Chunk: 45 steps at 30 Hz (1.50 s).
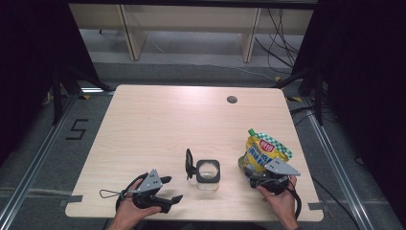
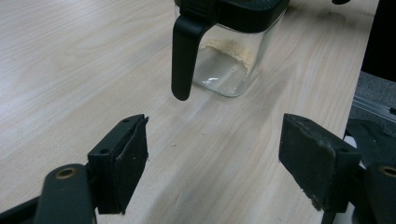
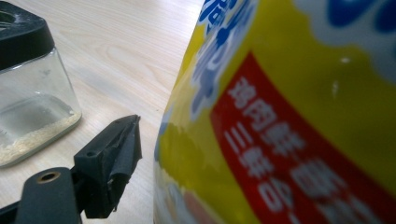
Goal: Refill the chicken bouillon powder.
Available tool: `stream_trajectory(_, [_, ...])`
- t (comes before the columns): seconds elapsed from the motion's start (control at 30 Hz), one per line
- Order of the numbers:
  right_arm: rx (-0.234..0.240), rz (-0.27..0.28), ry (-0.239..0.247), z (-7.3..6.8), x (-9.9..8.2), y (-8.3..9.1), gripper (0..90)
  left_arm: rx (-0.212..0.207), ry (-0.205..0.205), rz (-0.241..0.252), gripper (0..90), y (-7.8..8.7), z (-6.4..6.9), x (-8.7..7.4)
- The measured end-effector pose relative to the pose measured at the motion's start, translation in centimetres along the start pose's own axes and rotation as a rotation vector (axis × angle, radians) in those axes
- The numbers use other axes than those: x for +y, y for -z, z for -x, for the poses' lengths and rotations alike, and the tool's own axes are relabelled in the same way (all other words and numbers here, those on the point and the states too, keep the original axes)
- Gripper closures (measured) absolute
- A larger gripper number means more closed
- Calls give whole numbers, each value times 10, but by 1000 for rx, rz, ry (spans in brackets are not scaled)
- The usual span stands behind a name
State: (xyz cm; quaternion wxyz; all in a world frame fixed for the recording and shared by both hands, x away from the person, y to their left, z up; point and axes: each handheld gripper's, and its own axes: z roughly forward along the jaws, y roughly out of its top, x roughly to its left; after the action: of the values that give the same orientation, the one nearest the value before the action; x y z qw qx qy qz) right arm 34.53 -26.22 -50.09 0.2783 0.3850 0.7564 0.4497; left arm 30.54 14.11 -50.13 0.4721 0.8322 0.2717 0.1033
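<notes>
- My right gripper (image 1: pixel 262 176) sits at the base of the yellow refill pouch (image 1: pixel 263 154) near the right edge of the worktop (image 1: pixel 158 120). In the right gripper view one jaw shows beside the pouch's lower edge with a sliver of gap, and the other is hidden behind the pouch, so I cannot tell whether I am pinching it or only bracketing it.
- The pouch stands leaning, its green spout (image 1: pixel 250 131) pointing up and away from me. I judge I take it low so the spout end stays free to tip later.
- The glass jar (image 1: pixel 208 175) stands at the front middle of the worktop, between my two hands and just left of the pouch. Its black collar is open at the top, and its flip lid (image 1: pixel 189 164) hangs off the left side. That leaves the mouth clear, which suits a refill.
- A thin layer of pale granules (image 2: pixel 231 52) lies at the bottom of the jar, so it is nearly empty.
- My left gripper (image 1: pixel 173 189) rests low at the front left, jaws spread wide and holding nothing, aimed at the jar and its hanging lid. I judge it is waiting there to steady the jar while the pouch is brought over.
</notes>
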Motion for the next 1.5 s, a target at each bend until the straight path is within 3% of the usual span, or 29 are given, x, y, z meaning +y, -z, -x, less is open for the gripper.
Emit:
stream_trajectory(0.03, [-11,14,23,1,0,-2,164,1,4,4,235,0,1,0])
stream_trajectory(0.1, [-9,0,1,0,1,-3,172,-1,-6,5,235,-1,0,0])
stream_trajectory(0.23, [-30,26,29,1,2,-5,175,-5,-8,3,235,0,0,0])
stream_trajectory(0.27, [-18,12,0,-1,2,-6,177,-2,-1,2,235,0,1,0])
stream_trajectory(0.33, [-34,26,24,1,2,-7,188,0,-9,-7,235,0,0,1])
stream_trajectory(0.37, [-38,30,30,2,2,-7,192,-5,11,3,235,-2,2,1])
stream_trajectory(0.47, [-29,32,-21,2,2,-8,202,-2,6,0,235,-2,2,0])
stream_trajectory(0.5, [-29,32,-21,2,2,-8,202,-2,6,0,235,-2,2,0])
stream_trajectory(0.53, [-39,49,11,4,2,-9,216,-2,-2,-4,235,-2,2,1])
stream_trajectory(0.7, [-46,39,-9,3,2,-10,222,-4,-15,-8,235,-3,1,1])
stream_trajectory(0.73, [-55,58,23,4,3,-13,223,-6,-14,-6,235,-3,2,1])
stream_trajectory(0.8, [-49,44,-6,2,3,-13,226,-6,-16,-16,235,-3,2,1])
stream_trajectory(0.87, [-44,41,3,3,3,-13,229,-6,12,-12,235,-4,3,0])
stream_trajectory(0.97, [-44,45,2,3,3,-14,243,1,-15,-31,235,-3,2,1])
stream_trajectory(1.0, [-41,38,13,4,4,-13,250,1,-15,-31,235,-3,2,1])
stream_trajectory(1.03, [-46,38,-8,3,4,-13,261,-7,7,-13,235,-4,3,1])
stream_trajectory(1.13, [-42,36,-14,2,5,-13,274,-8,7,-13,235,-4,3,1])
stream_trajectory(1.43, [-38,-5,84,-1,14,-12,320,4,-17,-6,236,-4,3,1])
stream_trajectory(1.47, [-56,4,129,-1,15,-12,323,0,-22,-10,236,-4,3,2])
stream_trajectory(1.5, [-56,4,129,-1,15,-12,323,0,-22,-10,236,-4,3,2])
